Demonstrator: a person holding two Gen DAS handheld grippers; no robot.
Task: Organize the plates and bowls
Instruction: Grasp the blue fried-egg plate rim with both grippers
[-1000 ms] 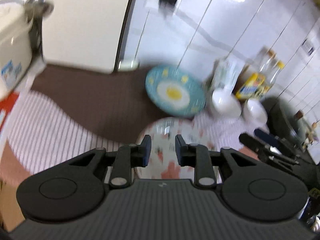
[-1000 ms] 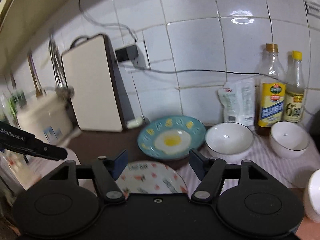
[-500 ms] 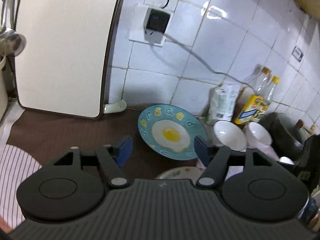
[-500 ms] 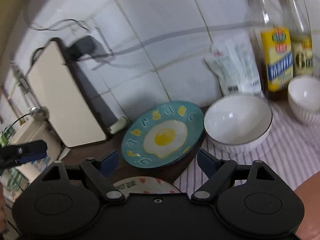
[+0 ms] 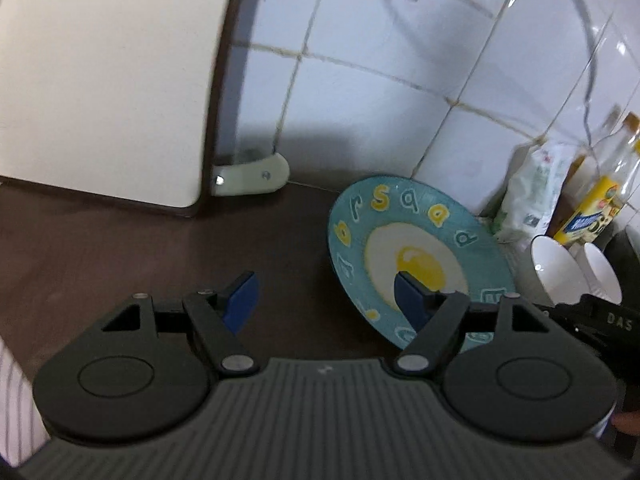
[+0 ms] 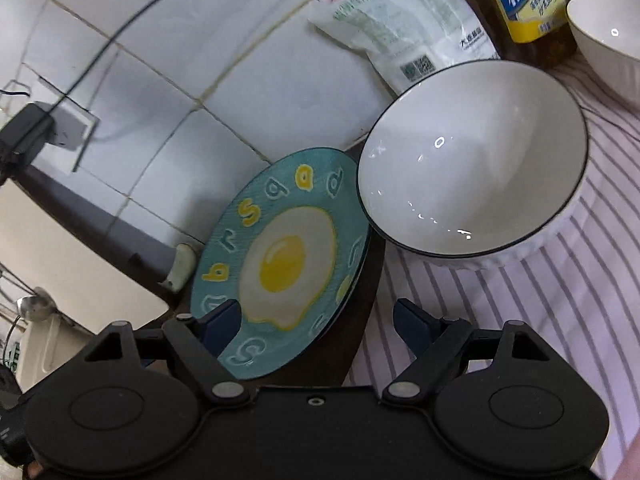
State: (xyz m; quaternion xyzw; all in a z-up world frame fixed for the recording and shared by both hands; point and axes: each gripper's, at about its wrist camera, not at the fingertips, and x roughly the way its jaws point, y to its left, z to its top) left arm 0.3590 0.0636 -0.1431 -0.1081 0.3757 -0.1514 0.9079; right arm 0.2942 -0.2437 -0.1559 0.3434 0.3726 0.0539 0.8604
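Hovering low over the dark brown tabletop [image 5: 120,240], the left tongs [image 5: 326,300] are sitting spread wide apart, gripping nothing, and their right blue pad is showing in front of the teal plate [image 5: 420,240] with the fried-egg picture and the ring of letters. That plate is lying flat on the tabletop near the tiled wall [image 5: 380,100], just right of the big cream board [image 5: 100,80] that is leaning upright against the wall. Over on the right-wrist side, the right tongs [image 6: 316,324] are also standing wide apart and empty, with the plate's [image 6: 280,264] near edge sitting between the blue pads. The white bowl [image 6: 472,160] with the thin dark rim is resting just beside the plate on the striped cloth [image 6: 540,300], its rim seeming to overlap the plate's edge. A second white bowl [image 6: 608,36] is standing further right, near the oil bottle [image 6: 524,0] with the yellow label, and a white packet [image 6: 396,28] is leaning against the wall behind the bowls. A plug [image 6: 24,136] is sitting in the wall socket at the left.
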